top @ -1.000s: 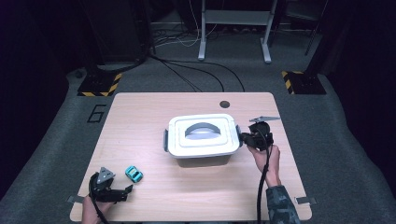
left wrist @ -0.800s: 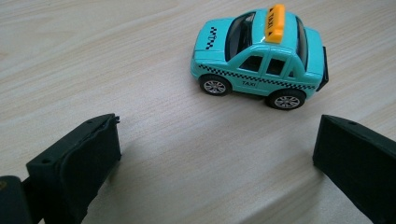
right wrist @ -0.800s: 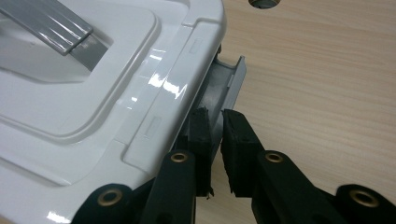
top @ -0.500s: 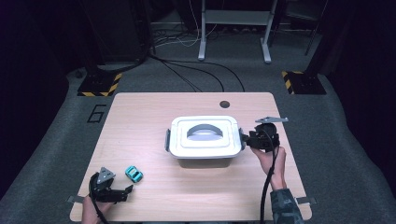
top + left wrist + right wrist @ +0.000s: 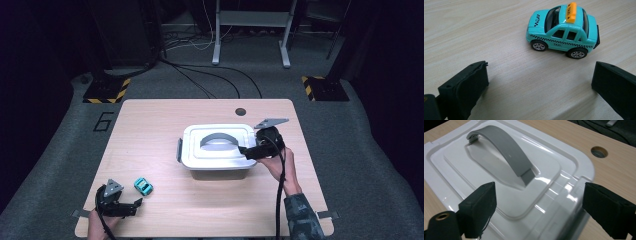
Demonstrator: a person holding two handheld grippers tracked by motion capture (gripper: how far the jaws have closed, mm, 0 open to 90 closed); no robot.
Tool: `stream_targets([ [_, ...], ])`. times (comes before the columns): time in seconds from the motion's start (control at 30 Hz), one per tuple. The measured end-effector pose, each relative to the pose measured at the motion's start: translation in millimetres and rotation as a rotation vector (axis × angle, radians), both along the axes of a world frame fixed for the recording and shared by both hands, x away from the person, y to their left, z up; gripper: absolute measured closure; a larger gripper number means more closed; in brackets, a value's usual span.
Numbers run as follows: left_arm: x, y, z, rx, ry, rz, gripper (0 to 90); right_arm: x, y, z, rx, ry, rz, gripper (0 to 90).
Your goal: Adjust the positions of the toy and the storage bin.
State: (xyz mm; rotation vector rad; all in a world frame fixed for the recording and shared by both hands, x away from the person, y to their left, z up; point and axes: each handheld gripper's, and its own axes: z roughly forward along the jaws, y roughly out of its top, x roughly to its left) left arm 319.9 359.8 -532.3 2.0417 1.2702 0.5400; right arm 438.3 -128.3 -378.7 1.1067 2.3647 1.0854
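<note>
A white lidded box (image 5: 216,159) with a grey arched handle (image 5: 218,138) stands mid-table. My right gripper (image 5: 243,150) hovers at the box's right end, pointing left over the lid (image 5: 499,202). Its jaws have just been opening and stand open with nothing between them; in the right gripper view (image 5: 537,195) the handle (image 5: 506,152) lies just ahead. A teal toy taxi (image 5: 143,186) sits on the table near the front left. My left gripper (image 5: 134,206) rests just in front of it, open; in the left gripper view (image 5: 540,70) the taxi (image 5: 562,27) stands a little beyond the jaws, untouched.
A grey latch (image 5: 179,150) sits on the box's left end. The wooden table (image 5: 150,125) has a round hole (image 5: 240,111) near its far edge. Beyond it, cables (image 5: 200,75), striped floor plates (image 5: 107,91) and a metal stand (image 5: 250,30) are on the carpet.
The right gripper has lifted and moved left from the box's right side to above the lid's edge, and its jaws have gone from shut to open. The left gripper and taxi have not moved.
</note>
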Motion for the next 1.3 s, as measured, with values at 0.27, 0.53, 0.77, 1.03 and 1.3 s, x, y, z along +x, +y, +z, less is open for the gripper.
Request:
stream_targets([
  [0.27, 0.0, 0.0, 0.0, 0.000, 0.000, 0.000, 0.5, 11.3, 27.2, -4.2, -0.035, 0.007, 0.084, 14.9],
  [0.53, 0.0, 0.0, 0.0, 0.000, 0.000, 0.000, 0.4, 24.0, 43.0, -7.1, -0.061, 0.000, 0.122, 39.2],
  [0.77, -0.1, 0.0, 0.0, 0.000, 0.001, 0.001, 0.5, 27.3, 40.0, -9.2, -0.059, -0.010, 0.137, 60.0],
  [1.03, -0.1, -0.1, 0.0, 0.001, -0.001, 0.003, 0.5, 24.4, 38.5, -9.3, -0.060, -0.007, 0.098, 61.6],
  [1.3, -0.2, -0.1, 0.1, 0.000, 0.001, 0.003, 0.5, 17.5, 41.5, -6.9, -0.073, 0.018, -0.025, 61.9],
])
